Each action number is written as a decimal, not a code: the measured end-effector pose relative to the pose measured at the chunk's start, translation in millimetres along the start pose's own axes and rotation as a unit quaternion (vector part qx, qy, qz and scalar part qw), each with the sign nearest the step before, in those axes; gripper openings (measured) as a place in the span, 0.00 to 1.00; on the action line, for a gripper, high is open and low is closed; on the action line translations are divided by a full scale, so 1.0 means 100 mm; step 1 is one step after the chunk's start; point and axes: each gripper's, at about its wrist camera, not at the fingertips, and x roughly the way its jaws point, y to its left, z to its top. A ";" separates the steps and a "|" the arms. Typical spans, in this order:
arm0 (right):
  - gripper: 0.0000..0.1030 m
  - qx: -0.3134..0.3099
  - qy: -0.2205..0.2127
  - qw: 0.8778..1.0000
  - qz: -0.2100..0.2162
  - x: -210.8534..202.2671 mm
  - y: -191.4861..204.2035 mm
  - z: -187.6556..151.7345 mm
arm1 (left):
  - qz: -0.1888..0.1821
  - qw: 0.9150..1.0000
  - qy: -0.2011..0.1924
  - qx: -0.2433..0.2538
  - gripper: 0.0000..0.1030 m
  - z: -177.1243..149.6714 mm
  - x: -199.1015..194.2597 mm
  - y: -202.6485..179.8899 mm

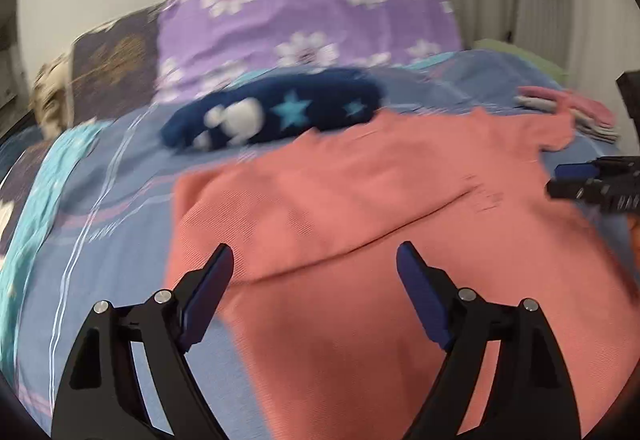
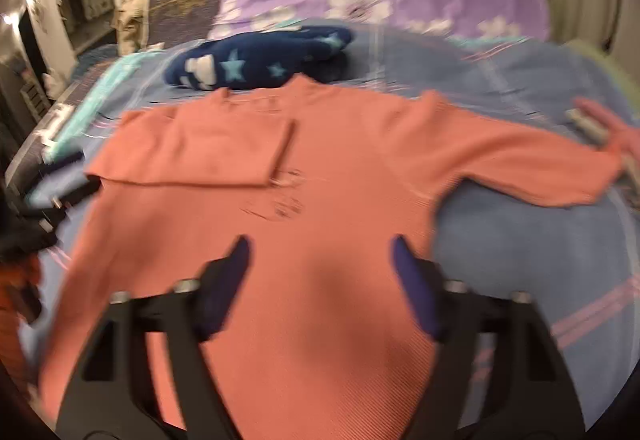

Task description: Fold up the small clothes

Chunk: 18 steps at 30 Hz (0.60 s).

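A salmon-pink long-sleeved top [image 2: 328, 176] lies flat on the bed. Its left sleeve [image 2: 200, 152] is folded in across the chest. Its right sleeve [image 2: 528, 164] stretches out to the right. The top also fills the left wrist view [image 1: 360, 208]. My left gripper [image 1: 316, 260] is open and empty, just above the top's left edge. My right gripper [image 2: 320, 252] is open and empty, above the lower body of the top. The right gripper shows at the right edge of the left wrist view [image 1: 592, 184]. The left gripper shows blurred at the left edge of the right wrist view [image 2: 48, 200].
A navy garment with stars [image 1: 272, 112] lies behind the top. A purple flowered pillow [image 1: 304, 24] and a dark pillow [image 1: 112, 68] stand at the bed's head. Folded pink and grey clothes [image 1: 568, 112] lie at the right. The blue striped sheet [image 2: 540, 260] covers the bed.
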 end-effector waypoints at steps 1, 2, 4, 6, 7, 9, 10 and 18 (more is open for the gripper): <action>0.41 0.009 0.016 1.000 0.025 0.10 0.00 0.10 | 0.016 1.000 0.013 -0.017 0.81 -0.06 0.04 0.13; 0.39 0.020 0.029 0.998 0.043 0.21 0.00 0.19 | 0.027 0.999 0.025 -0.036 0.81 -0.12 0.06 0.24; 0.39 0.038 0.045 0.996 0.065 0.37 0.01 0.33 | 0.034 0.997 0.037 -0.065 0.81 -0.18 0.11 0.41; 0.47 0.047 0.058 0.994 0.076 0.52 0.04 0.41 | 0.037 0.995 0.043 -0.085 0.81 -0.22 0.17 0.55; 0.51 0.049 0.065 0.994 0.079 0.60 0.05 0.45 | 0.038 0.994 0.047 -0.094 0.81 -0.22 0.21 0.62; 0.56 0.052 0.083 0.993 0.071 0.80 0.10 0.49 | 0.038 0.992 0.052 -0.107 0.81 -0.23 0.29 0.68; 0.57 0.053 0.088 0.992 0.069 0.86 0.11 0.50 | 0.037 0.991 0.055 -0.114 0.81 -0.24 0.32 0.72; 0.04 0.039 -0.010 0.998 0.047 0.54 0.30 0.71 | 0.042 0.987 0.076 -0.134 0.81 -0.24 0.51 0.74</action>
